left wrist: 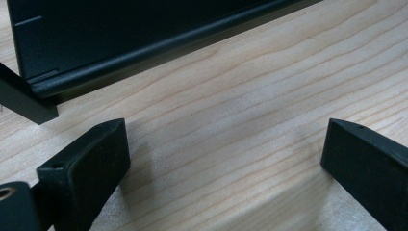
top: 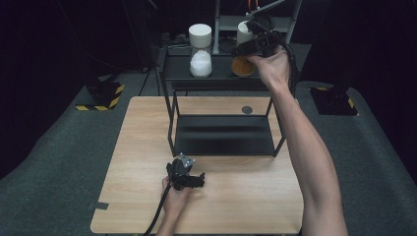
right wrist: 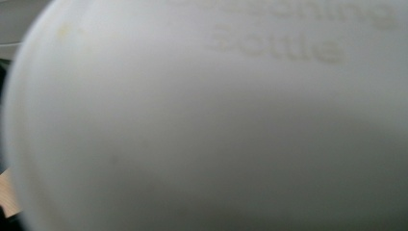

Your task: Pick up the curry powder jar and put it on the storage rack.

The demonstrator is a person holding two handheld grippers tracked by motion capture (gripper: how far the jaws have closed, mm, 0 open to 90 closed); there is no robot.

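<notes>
right gripper (top: 253, 42) fingers clamped on orange jar (top: 243, 65) atop rack (top: 167, 73) – lift barely begun | left gripper (top: 189, 178) fingers wide, idle on surface (top: 142, 147) – placing left

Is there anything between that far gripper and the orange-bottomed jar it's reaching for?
Nothing visible stands between them. In the high view the right gripper is already at the white cap of the orange jar on the rack's top shelf. The white jar stands to its left, apart from it.
</notes>
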